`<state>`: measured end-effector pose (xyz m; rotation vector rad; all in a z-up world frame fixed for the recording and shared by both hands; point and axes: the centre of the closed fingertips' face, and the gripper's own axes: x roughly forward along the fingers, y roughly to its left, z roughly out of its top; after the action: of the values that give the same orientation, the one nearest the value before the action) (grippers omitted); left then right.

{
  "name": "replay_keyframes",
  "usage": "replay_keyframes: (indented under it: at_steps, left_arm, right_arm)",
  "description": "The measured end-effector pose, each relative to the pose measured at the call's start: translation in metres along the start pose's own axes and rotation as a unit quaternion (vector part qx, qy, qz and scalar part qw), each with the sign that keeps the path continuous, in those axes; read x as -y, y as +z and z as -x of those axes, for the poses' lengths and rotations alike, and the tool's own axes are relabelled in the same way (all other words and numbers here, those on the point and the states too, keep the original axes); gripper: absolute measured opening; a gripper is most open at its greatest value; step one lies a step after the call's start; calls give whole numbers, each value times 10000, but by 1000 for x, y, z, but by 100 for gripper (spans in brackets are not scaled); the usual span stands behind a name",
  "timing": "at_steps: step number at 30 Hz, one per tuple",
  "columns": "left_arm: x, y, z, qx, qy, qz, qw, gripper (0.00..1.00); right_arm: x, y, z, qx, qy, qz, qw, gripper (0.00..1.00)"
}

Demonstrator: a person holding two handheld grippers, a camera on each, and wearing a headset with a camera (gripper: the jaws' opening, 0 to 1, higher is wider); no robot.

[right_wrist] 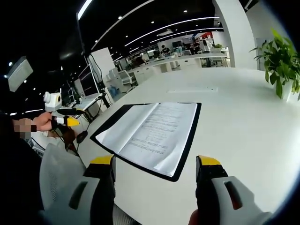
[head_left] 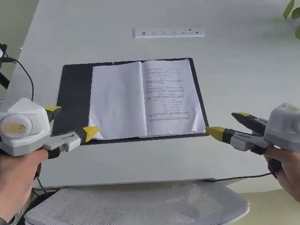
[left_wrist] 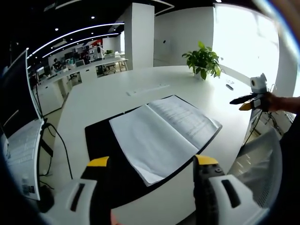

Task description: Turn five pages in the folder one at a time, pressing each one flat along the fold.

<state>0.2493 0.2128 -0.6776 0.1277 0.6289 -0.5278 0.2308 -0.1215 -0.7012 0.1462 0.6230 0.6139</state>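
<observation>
The black folder (head_left: 75,98) lies open on the white table (head_left: 234,61), with a blank page (head_left: 117,101) beside a printed page (head_left: 168,93). The left gripper (head_left: 72,121) and right gripper (head_left: 227,123) hover near its front corners, jaws spread and empty.

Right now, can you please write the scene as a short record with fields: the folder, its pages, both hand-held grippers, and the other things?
folder: black, lying open on the white table
left page: blank sheet, flat
right page: printed sheet, flat
left hand-held gripper: open, holds nothing, at the folder's near left corner
right hand-held gripper: open, holds nothing, at the folder's near right corner
other things: power strip beyond the folder; plant on the table; mesh chair at the near edge
</observation>
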Motion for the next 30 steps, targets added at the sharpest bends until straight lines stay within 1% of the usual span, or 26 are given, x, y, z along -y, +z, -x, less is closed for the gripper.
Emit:
replay_keyframes:
  at_steps: [3,6,8,13,15,18,21,24,30]
  left_arm:
    - [7,4,-4,-12,-118,-74,9999,68]
    - [16,11,-11,8,-244,-198,9995,68]
    - [19,16,-16,24,-298,-228,9993,69]
    - [35,34,-33,116,-526,-395,9978,69]
    - [40,41,-39,161,-580,-453,9972,69]
    - [46,49,-46,204,-651,-496,9964,70]
    - [57,56,-56,211,-813,-591,9947,70]
    - [70,60,-64,183,-959,-739,9925,70]
    - [93,65,-79,143,-1207,-862,9888,69]
  right_arm:
    - [0,-2,1,-20,-2,0,10000,69]
    - [0,-4,2,-2,-2,-47,10000,69]
    - [1,-5,3,1,-9,-62,10000,69]
    - [4,-8,7,18,-33,-146,9999,70]
    - [5,-8,8,31,-47,-175,9998,70]
    - [7,-10,10,22,-67,-193,9998,70]
    - [8,-12,12,42,-98,-244,9996,70]
    - [8,-13,13,52,-104,-267,9996,70]
    - [9,-16,15,68,-113,-344,9993,70]
